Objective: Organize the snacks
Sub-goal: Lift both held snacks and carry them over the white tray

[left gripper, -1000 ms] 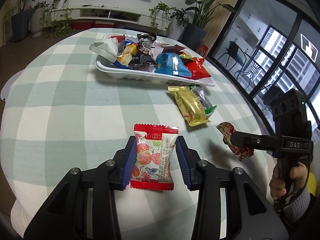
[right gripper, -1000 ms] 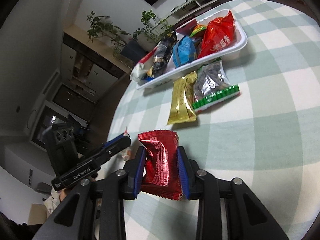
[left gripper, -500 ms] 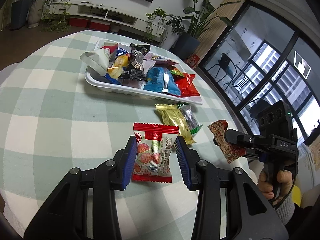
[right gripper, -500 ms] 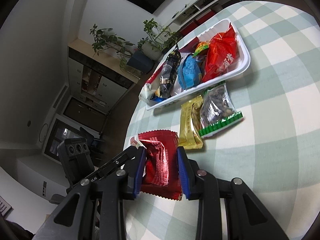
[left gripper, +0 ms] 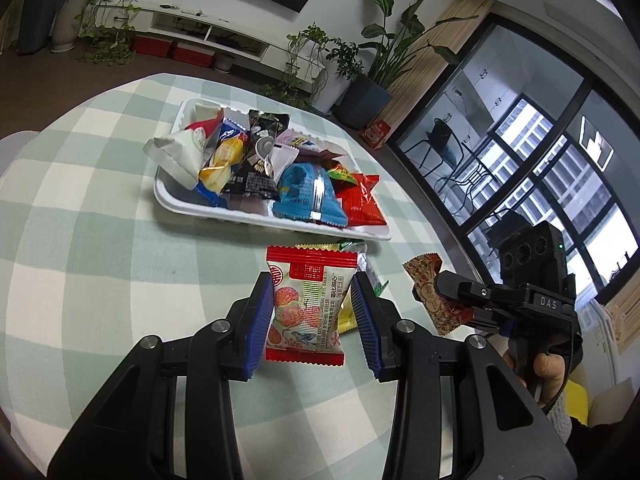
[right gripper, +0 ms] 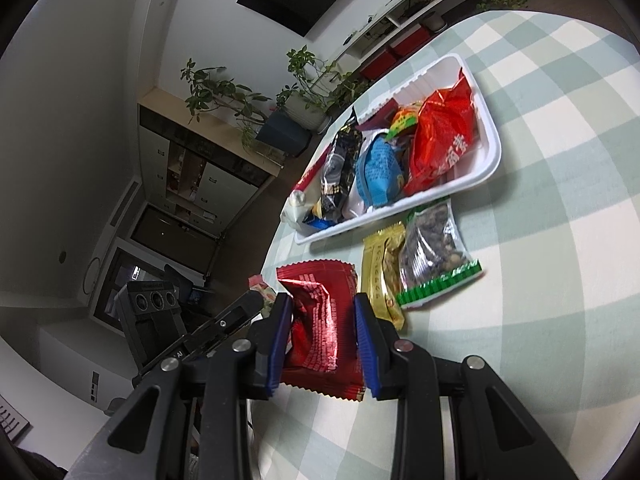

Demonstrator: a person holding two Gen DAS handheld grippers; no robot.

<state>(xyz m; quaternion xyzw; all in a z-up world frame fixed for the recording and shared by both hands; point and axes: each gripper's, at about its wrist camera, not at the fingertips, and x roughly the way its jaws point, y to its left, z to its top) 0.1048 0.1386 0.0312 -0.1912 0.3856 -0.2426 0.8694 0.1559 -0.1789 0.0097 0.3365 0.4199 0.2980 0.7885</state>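
Note:
My left gripper (left gripper: 314, 316) is shut on a red-and-white snack packet (left gripper: 308, 304) and holds it above the checked table, short of the white tray (left gripper: 176, 204) full of snacks. My right gripper (right gripper: 322, 336) is shut on a dark red foil packet (right gripper: 320, 320), also lifted. In the left wrist view the right gripper (left gripper: 438, 296) hangs to the right with that packet (left gripper: 426, 292). A gold packet (right gripper: 384, 276) and a clear bag of nuts with a green edge (right gripper: 436, 256) lie on the table just in front of the tray (right gripper: 490, 168).
The round table has a green-and-white checked cloth (left gripper: 80, 240). Its edge (left gripper: 432, 224) runs close behind the tray on the right. Potted plants (left gripper: 376, 80), a TV shelf (left gripper: 192, 36) and large windows (left gripper: 540, 152) stand beyond the table.
Both grippers have risen and moved forward toward the tray, each carrying its packet. The gold packet and nut bag have stayed on the table.

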